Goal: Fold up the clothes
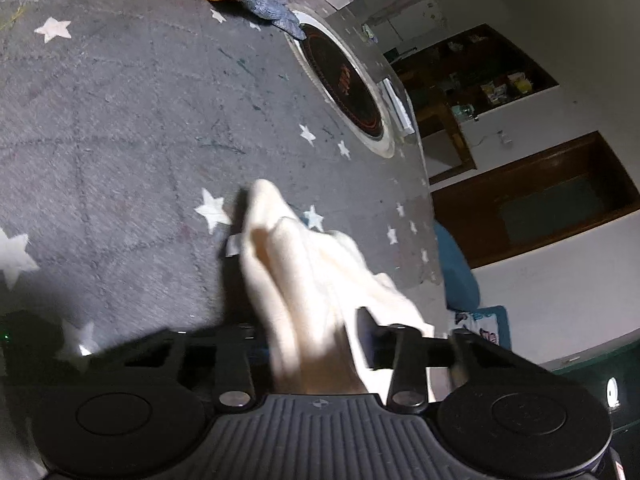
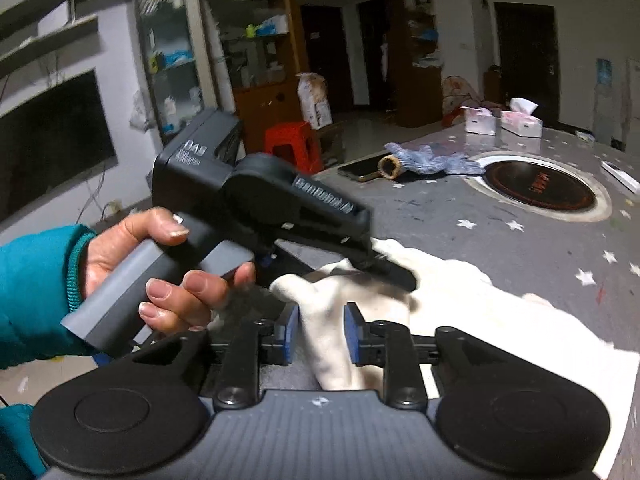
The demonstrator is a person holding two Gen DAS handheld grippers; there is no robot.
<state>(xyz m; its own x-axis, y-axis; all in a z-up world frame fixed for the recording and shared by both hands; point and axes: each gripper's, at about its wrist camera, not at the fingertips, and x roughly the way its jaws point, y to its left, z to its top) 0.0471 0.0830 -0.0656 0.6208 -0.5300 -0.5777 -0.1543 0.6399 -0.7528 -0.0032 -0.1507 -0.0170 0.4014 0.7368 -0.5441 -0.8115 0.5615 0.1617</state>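
Note:
A cream-white garment lies on the grey star-patterned tablecloth. My right gripper has its blue pads on either side of a bunched fold of it. My left gripper has the same cream cloth bunched between its fingers and lifted off the table. In the right wrist view the left gripper, held in a hand with a teal sleeve, bites the cloth just beyond my right fingertips. The two grippers are very close together.
A round induction hob is set into the table. A blue-grey knit garment with a yellow cuff, a phone and tissue boxes lie at the far edge. A red stool stands beyond the table.

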